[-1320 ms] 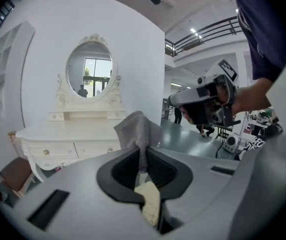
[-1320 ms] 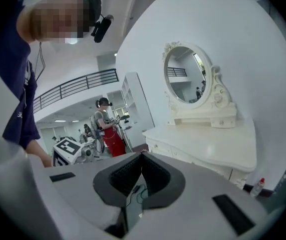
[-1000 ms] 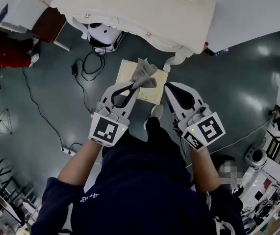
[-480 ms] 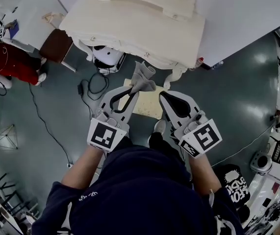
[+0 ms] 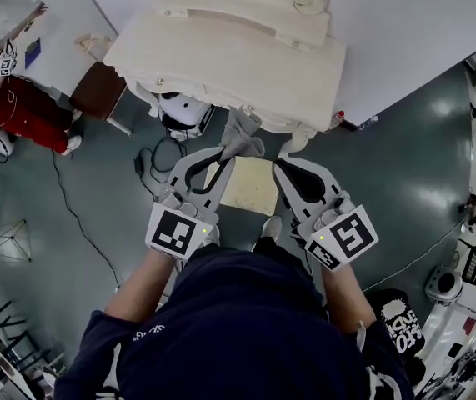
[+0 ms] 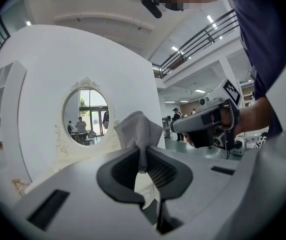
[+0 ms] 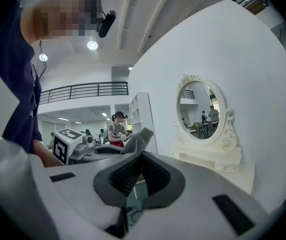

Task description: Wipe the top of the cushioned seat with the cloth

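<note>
Cloth comes first: it is grey, bunched, and pinched at the tips of my left gripper, whose jaws are closed on a narrow fold of it, with the rest puffing out past the tips. In the left gripper view the same fold runs down between the two dark pads while the loose part stands up above them. My right gripper is pressed together at the tips with nothing between them; the right gripper view shows only bare ribbed pads meeting. I hold both grippers side by side in front of my body, near each other but apart, and both aim at the cream dressing table. The seat is the pale square cushion down on the dark floor, just in front of the table's edge; from the head view it lies between and below my two grippers. The cloth hangs in the air past the seat's far edge, against the table's front edge from that view, and I cannot tell whether it touches the table. An oval mirror in a carved white frame stands on the table ahead of me.
</note>
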`<state>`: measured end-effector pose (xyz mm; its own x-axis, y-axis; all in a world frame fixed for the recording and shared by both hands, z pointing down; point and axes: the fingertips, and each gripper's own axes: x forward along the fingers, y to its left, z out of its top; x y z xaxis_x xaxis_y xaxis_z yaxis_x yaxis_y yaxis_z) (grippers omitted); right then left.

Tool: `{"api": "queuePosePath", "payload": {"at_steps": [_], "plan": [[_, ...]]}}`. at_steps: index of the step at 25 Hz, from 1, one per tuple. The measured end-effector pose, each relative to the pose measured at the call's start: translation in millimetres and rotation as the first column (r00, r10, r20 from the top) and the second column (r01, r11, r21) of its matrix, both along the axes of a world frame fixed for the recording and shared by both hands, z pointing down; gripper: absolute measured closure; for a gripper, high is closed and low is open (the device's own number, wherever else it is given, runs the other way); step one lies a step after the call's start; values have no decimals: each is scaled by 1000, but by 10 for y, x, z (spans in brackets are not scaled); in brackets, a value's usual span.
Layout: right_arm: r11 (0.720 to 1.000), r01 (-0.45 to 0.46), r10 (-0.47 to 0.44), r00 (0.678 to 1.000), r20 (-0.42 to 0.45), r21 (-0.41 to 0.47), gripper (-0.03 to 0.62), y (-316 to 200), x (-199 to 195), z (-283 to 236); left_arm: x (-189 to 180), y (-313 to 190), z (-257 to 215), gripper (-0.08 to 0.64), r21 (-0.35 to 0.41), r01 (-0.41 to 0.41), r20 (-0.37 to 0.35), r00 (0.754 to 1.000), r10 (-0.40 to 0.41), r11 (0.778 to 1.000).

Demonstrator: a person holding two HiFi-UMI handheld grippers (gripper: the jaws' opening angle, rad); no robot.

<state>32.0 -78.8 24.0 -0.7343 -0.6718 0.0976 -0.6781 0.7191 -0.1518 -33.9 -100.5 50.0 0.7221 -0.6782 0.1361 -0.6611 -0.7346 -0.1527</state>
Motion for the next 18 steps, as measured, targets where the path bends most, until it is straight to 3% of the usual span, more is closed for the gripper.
{"api": "queuePosePath", "payload": {"at_steps": [18], "plan": [[1000,6,-6,1000,-16,1,568,-139,4,39,11,-171,32,528,-16,9,-30,999,-10,1000]]}}
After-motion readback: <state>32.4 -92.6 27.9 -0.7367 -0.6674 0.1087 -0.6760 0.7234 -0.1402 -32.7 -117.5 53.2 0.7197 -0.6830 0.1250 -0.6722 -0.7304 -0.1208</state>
